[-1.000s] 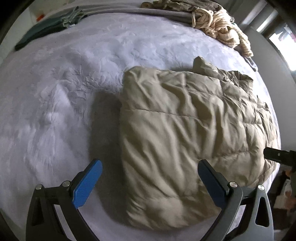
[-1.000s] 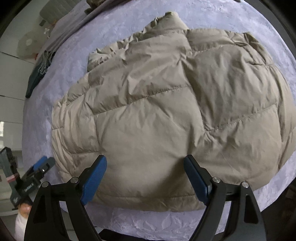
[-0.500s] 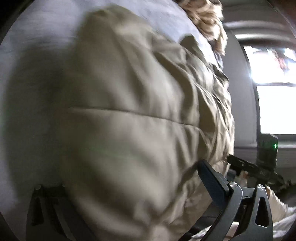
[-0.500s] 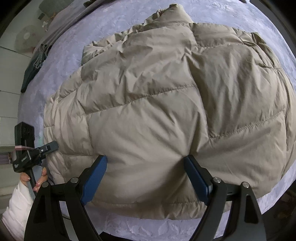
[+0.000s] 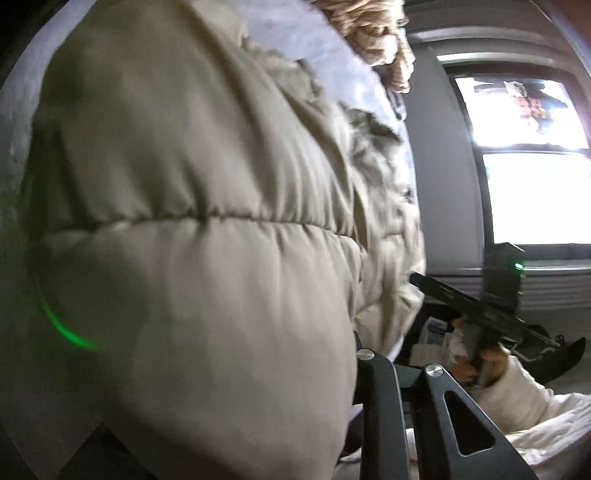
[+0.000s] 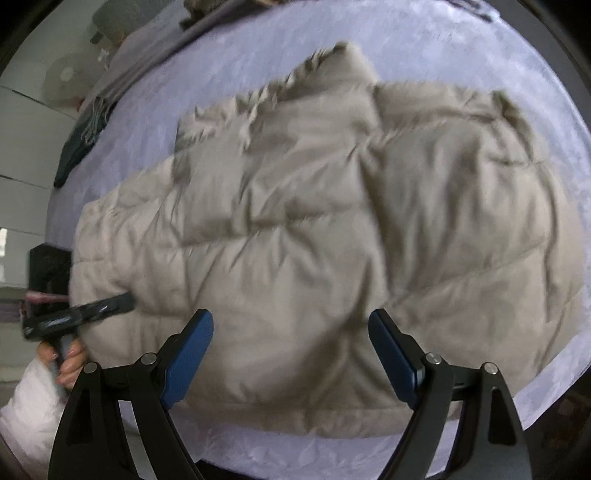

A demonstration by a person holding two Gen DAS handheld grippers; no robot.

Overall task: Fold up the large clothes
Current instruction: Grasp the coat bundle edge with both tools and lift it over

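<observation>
A beige quilted puffer jacket [image 6: 332,229] lies folded on the lilac bed sheet [image 6: 461,55]. My right gripper [image 6: 291,354] is open, its blue pads just above the jacket's near hem. In the left wrist view the jacket [image 5: 192,221] fills the frame, pressed close to the camera. It hides the left gripper's fingertips; only one black finger arm [image 5: 380,413] shows. From the right wrist view the left gripper [image 6: 122,302] has its tip at the jacket's left edge, with fabric bunched around it. The right gripper also shows in the left wrist view [image 5: 417,278], beside the jacket's far edge.
A cream knitted garment [image 5: 373,33] lies at the far end of the bed. A dark green garment [image 6: 74,147] and grey fabric [image 6: 147,51] lie along the bed's far left edge. A bright window [image 5: 532,166] is on the right.
My left gripper has moved in from above the bed onto the jacket's left edge, and the fabric now covers its view. My right gripper has stayed open near the hem.
</observation>
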